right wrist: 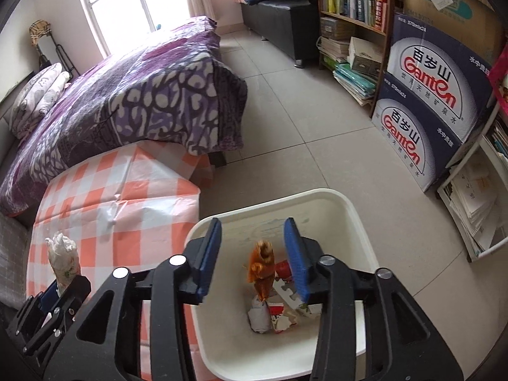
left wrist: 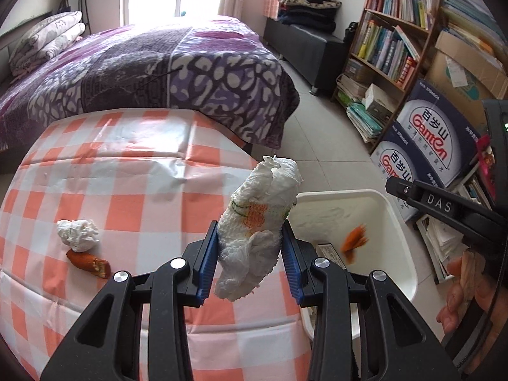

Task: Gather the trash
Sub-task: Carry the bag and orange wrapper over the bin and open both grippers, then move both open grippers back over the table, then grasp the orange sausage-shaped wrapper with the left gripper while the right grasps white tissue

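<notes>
L wrist: left gripper (left wrist: 250, 247) pinches a crumpled tissue wad (left wrist: 257, 222) over the bench (left wrist: 133, 171) edge, beside the white bin (left wrist: 403, 231). R wrist: right gripper (right wrist: 252, 257) spread above the bin, orange wrapper (right wrist: 262, 270) loose between its pads, untouched.

Two crumpled tissue wads (left wrist: 258, 222) (left wrist: 78, 234), two orange wrappers (left wrist: 89, 263) (right wrist: 262, 266), one white bin (right wrist: 358, 222), two stacked Ganten boxes (right wrist: 435, 79) (right wrist: 409, 146).
</notes>
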